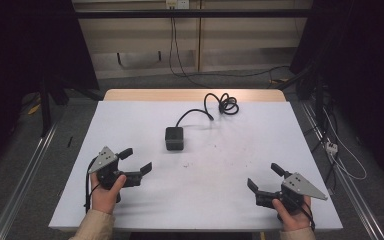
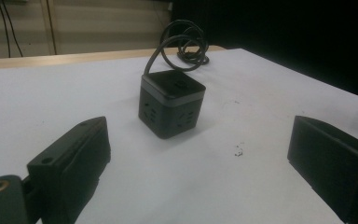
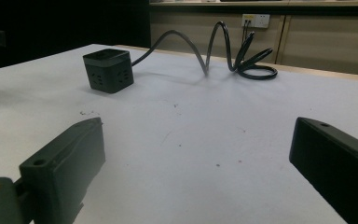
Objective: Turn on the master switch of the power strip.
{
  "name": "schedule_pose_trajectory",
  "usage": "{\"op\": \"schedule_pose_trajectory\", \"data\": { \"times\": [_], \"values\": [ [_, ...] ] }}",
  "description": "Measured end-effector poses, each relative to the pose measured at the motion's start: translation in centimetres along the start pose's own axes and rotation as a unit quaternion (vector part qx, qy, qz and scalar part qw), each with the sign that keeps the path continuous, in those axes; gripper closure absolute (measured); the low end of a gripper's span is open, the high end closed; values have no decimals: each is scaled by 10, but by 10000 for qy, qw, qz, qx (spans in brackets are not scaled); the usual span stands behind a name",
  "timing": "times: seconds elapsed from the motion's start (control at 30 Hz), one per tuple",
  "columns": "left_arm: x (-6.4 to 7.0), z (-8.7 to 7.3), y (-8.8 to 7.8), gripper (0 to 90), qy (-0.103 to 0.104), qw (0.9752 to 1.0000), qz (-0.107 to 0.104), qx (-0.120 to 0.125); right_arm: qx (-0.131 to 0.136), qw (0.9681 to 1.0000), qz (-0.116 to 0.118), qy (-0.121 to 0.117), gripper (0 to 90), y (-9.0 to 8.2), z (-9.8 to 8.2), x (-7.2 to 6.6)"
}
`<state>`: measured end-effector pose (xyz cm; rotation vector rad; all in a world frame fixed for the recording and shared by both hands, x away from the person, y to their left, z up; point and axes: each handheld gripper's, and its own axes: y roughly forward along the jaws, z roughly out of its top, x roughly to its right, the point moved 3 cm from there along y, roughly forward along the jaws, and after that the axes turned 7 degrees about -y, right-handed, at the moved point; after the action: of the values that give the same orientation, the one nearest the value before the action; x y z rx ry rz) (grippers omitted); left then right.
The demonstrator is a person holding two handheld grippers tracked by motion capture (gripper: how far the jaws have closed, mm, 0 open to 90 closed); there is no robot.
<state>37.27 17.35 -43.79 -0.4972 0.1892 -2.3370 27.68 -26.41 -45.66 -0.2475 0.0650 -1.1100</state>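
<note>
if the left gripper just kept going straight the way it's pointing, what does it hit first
Most likely the black cube socket. In the left gripper view it sits just left of centre between the open jaws of the left gripper, with bare white table before it. The line could pass slightly to its right; depth is unclear.

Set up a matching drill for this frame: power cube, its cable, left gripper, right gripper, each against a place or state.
Things:
1. power cube
2. coiled cable
3. left gripper
4. right gripper

Places or states:
A. looped near the table's far edge
B. open, at the table's near right
C. standing mid-table, untouched
D. open, at the table's near left

Pairs: 1-C, 2-A, 3-D, 4-B
</note>
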Motion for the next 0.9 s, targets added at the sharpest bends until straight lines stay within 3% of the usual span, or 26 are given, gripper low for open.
{"op": "schedule_pose_trajectory", "data": {
  "times": [0.43, 0.9],
  "values": [
    [-4, 8, 25, 59, -14, 9998, 48, -215, -6, 10000, 40, -35, 29, 2, 1, -1],
    [-10, 18, 40, 48, -180, 9996, 108, -181, -12, 10000, 56, -43, 31, 2, 1, -1]
  ]
}}
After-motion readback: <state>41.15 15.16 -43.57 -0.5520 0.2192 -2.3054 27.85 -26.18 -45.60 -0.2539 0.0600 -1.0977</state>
